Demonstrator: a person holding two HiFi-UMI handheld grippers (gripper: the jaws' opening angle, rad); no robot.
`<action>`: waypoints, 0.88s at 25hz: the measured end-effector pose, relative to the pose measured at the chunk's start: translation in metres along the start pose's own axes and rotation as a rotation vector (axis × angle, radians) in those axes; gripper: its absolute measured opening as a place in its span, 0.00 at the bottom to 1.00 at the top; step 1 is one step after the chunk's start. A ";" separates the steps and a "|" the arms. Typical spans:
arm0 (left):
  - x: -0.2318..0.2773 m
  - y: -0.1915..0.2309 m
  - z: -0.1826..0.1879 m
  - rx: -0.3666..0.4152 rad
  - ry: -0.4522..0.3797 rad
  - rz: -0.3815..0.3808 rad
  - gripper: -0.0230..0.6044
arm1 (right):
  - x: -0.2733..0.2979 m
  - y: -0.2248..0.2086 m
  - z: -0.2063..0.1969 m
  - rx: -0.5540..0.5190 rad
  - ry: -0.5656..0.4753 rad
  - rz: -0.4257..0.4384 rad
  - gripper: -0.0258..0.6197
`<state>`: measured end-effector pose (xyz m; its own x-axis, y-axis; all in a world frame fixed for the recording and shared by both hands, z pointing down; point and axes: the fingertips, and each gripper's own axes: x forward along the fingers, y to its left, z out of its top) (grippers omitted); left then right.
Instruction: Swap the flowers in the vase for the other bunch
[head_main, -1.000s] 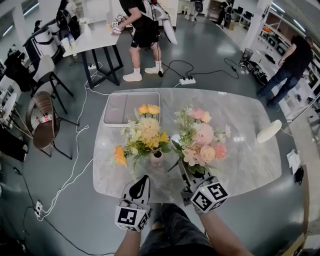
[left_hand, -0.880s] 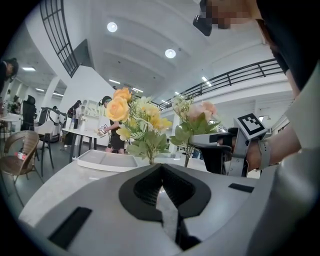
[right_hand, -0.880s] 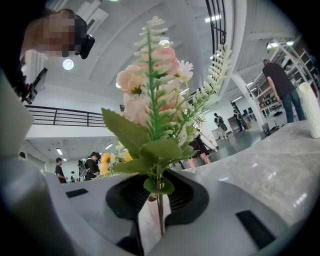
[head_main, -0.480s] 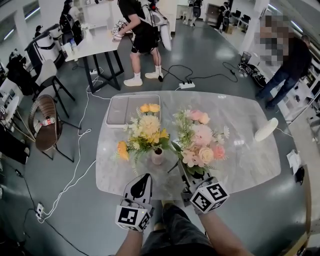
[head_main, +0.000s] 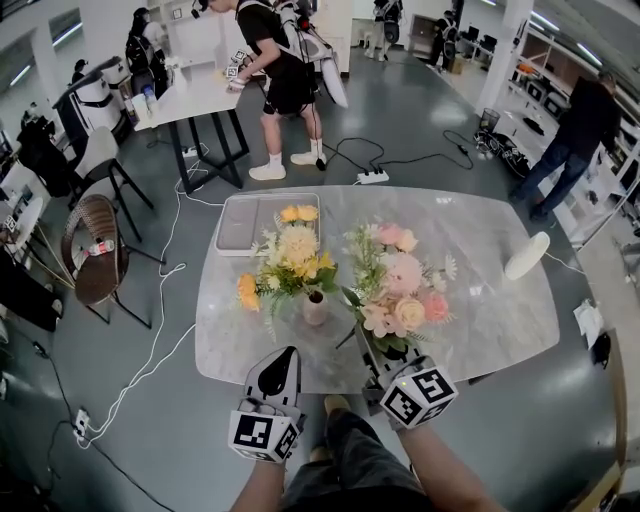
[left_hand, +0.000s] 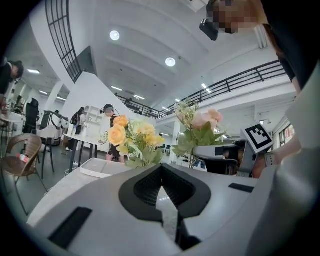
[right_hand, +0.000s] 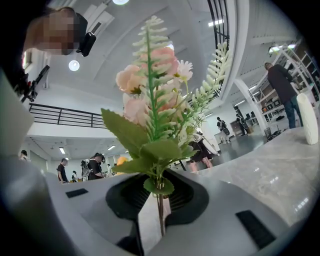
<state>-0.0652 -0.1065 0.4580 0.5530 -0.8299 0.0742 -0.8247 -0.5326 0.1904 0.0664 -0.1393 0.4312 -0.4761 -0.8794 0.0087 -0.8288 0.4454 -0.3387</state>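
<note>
Vase: a small pale vase (head_main: 314, 308) stands upright on the marble counter (head_main: 480, 300), towards the person's side and left of the middle.
In the vase: the yellow bunch (head_main: 290, 262), with its blooms spreading wide above the neck.
Pink bunch: the pink bunch (head_main: 398, 290) is held upright just right of the vase. Its flowers are near the yellow ones but apart from them.
Right gripper: the jaws of the right gripper (right_hand: 159, 210) are pinched on the thin green stem of the pink bunch, with a leaf sitting just above the pads.
Left gripper: the left gripper (left_hand: 162, 192) has its jaws pressed together with nothing between them. It is at the near counter edge, in front of the vase.
Tray: a shallow white tray (head_main: 222, 250) lies on the far left part of the counter, behind the yellow bunch.
White object: a pale oval thing (head_main: 526, 255) is at the counter's right edge. What it is I cannot tell.
Hidden: in the head view the pink bunch's stem ends are covered by the right gripper, so I cannot tell whether they touch the counter. In the left gripper view the vase is hidden behind the gripper's own body, and only the blooms show. The yellow flowers cover the tray's near corner.
</note>
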 end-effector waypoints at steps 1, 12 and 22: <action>-0.002 -0.001 0.000 0.001 -0.001 0.002 0.06 | -0.002 0.001 0.000 0.000 0.000 0.000 0.17; -0.025 -0.007 -0.005 0.015 0.003 0.019 0.06 | -0.024 0.015 -0.012 0.004 0.003 0.005 0.17; -0.039 -0.012 -0.002 0.025 -0.008 0.014 0.06 | -0.036 0.028 -0.013 -0.008 -0.002 0.014 0.17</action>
<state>-0.0769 -0.0673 0.4548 0.5402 -0.8387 0.0689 -0.8353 -0.5244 0.1650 0.0564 -0.0926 0.4339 -0.4874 -0.8732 0.0017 -0.8241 0.4593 -0.3316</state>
